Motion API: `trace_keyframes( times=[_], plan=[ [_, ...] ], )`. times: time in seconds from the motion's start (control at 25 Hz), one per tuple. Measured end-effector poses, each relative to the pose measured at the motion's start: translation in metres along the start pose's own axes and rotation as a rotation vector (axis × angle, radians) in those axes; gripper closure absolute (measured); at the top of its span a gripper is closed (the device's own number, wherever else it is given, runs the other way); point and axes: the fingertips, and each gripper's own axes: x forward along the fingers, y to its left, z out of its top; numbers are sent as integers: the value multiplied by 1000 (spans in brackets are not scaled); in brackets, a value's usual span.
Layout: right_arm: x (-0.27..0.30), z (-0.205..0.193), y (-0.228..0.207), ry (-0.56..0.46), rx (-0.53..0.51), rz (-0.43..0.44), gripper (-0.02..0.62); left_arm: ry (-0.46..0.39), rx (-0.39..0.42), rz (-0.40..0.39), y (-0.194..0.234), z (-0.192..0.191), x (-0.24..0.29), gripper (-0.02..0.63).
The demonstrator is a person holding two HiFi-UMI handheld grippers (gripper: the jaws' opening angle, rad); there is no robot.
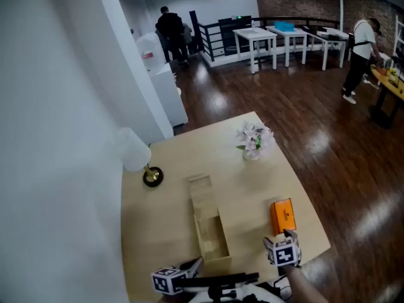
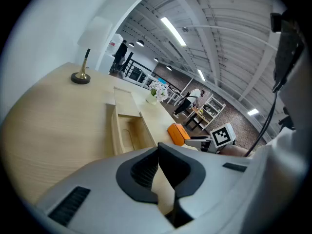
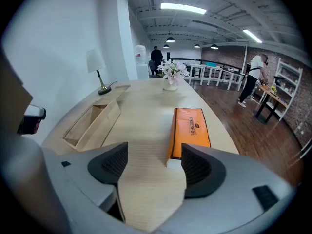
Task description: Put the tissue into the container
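Note:
The tissue is an orange pack (image 1: 283, 215) lying flat near the table's right edge; it also shows in the right gripper view (image 3: 190, 129) and in the left gripper view (image 2: 178, 133). The container is a long open wooden box (image 1: 209, 227), empty inside (image 3: 91, 124), with a sliding lid part at its far end (image 2: 126, 103). My right gripper (image 1: 282, 252) hovers just short of the pack's near end, jaws open (image 3: 153, 152), nothing between them. My left gripper (image 1: 172, 280) sits at the box's near end, shut on nothing (image 2: 157, 147).
A white-shaded lamp with a brass base (image 1: 151, 176) stands at the table's left by the wall. A vase of white flowers (image 1: 254, 140) is at the far side. The table edge (image 1: 315, 223) runs close to the pack's right. People stand far off in the room.

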Motion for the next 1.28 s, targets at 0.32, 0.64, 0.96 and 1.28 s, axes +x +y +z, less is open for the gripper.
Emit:
trace_keyframes(
  times=[0.32,0.64,0.96,1.28],
  plan=[
    [8,16,-28,-14,39,-38,228,-8,-7,-1,0,3,0,598],
    [21,47,-45,-42,33,-35,155,-11,-4,15,-3,7,-1,598],
    [34,47,-46,-8,27,-25,137,-28,-8,12,-8,13,-4,598],
    [51,59,-57,-29,-1,-37,110,-120,-2,-3,-11,34,1,598]
  ],
)
